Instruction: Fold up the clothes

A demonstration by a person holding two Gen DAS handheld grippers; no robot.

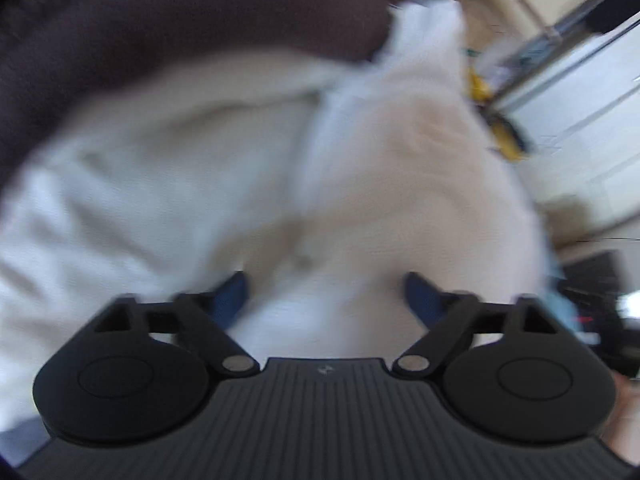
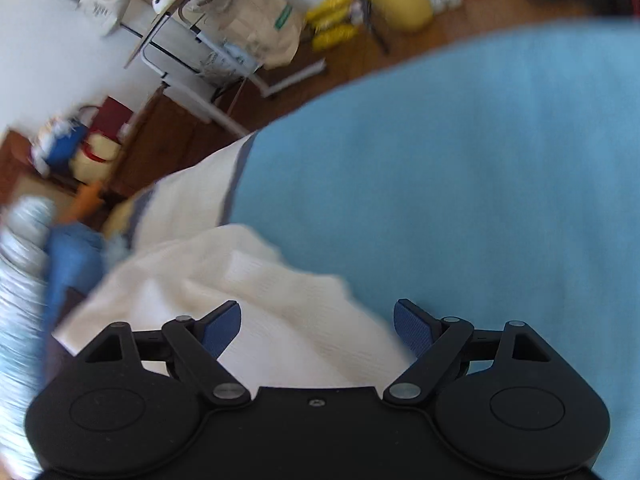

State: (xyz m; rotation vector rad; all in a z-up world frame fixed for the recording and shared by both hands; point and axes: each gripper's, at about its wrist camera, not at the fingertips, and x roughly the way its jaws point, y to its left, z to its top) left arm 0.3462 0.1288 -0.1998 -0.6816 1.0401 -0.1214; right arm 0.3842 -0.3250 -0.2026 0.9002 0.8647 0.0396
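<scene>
The largest surface in view is the light blue bed cover [image 2: 460,160], which fills most of the right wrist view and carries the work. Beyond its edge lie a wooden floor [image 2: 176,140] and household clutter, including a brown paper bag [image 2: 264,24]; none of it bears on the task.

The task's thing is a cream-white garment [image 2: 248,292], lying rumpled on the bed cover. In the right wrist view it occupies the lower left, and its near edge runs diagonally from lower right to upper left. In the left wrist view the same pale cloth [image 1: 280,168] fills nearly the whole frame, heavily blurred, with a dark brown fabric [image 1: 160,20] across the top; what that fabric is cannot be determined.

The left claw [image 1: 324,292] stands partly apart, cloth directly ahead and between its blue pads; whether the pads press on it the blur does not allow me to say. The right claw [image 2: 318,322] stands wide apart, with the garment's corner lying between and under its fingers, untouched as far as can be seen.

Judgement: both claws sit over the garment; the left appears the deeper into it. The garment lies ahead and to the left of the right claw, so a grasp there would take the near corner.
</scene>
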